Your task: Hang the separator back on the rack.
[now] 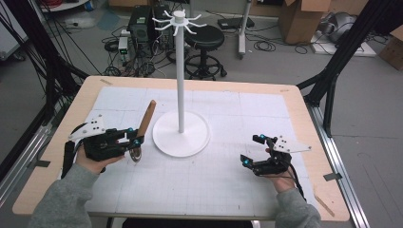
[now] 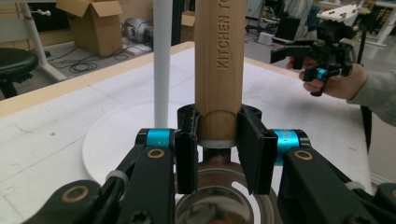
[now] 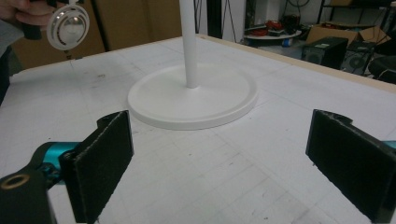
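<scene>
Gripping wooden-handled strainer [image 1: 142, 128] near handle base with left gripper [image 2: 217, 140]; right gripper [image 3: 219, 158] gaping, idle. Risks: handle pivoting in pads, metal head swinging, knocking hook stand [image 1: 180, 85] during hanging.

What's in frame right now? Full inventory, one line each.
utensil: 1, wooden handle with metal head, clamped in left gripper, handle tilted up
stand: 1, white, round base, tall pole with hooks on top, table centre
mat: 1, white gridded, covering the table
table: 1, light wood
stool: 1, black, on floor behind table
left gripper: 1, black, shut on utensil
right gripper: 1, black, open, at the table's right
</scene>
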A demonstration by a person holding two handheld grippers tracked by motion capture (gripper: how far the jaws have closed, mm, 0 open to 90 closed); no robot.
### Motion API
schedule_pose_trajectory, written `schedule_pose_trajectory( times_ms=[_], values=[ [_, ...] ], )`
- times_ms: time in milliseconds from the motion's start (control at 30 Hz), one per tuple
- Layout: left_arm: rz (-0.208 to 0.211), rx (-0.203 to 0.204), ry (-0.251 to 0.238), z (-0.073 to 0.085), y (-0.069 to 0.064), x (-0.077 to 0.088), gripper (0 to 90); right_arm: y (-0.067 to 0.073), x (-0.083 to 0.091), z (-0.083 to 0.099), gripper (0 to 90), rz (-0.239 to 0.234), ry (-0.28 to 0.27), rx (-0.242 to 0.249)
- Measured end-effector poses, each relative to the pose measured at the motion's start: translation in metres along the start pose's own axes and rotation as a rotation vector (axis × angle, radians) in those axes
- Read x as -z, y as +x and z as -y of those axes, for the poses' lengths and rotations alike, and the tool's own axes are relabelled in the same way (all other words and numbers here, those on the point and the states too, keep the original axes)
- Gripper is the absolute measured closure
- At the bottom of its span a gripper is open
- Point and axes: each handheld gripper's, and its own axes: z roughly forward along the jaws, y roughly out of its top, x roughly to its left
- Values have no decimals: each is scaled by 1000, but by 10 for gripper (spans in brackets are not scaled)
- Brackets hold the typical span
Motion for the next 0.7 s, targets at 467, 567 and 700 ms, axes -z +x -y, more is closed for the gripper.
schedule_pose_trajectory(
  times_ms=[467, 567, 700],
  values=[
    [-42, 12, -40, -9, -3, -1, 692, 0, 0, 0, 67, 2, -1, -5],
    [-49, 8, -39, -12, -2, 0, 692, 0, 0, 0, 67, 1, -2, -4],
    [-57, 5, -39, -18, -1, 2, 692, 0, 0, 0, 67, 1, -2, -6]
  ],
)
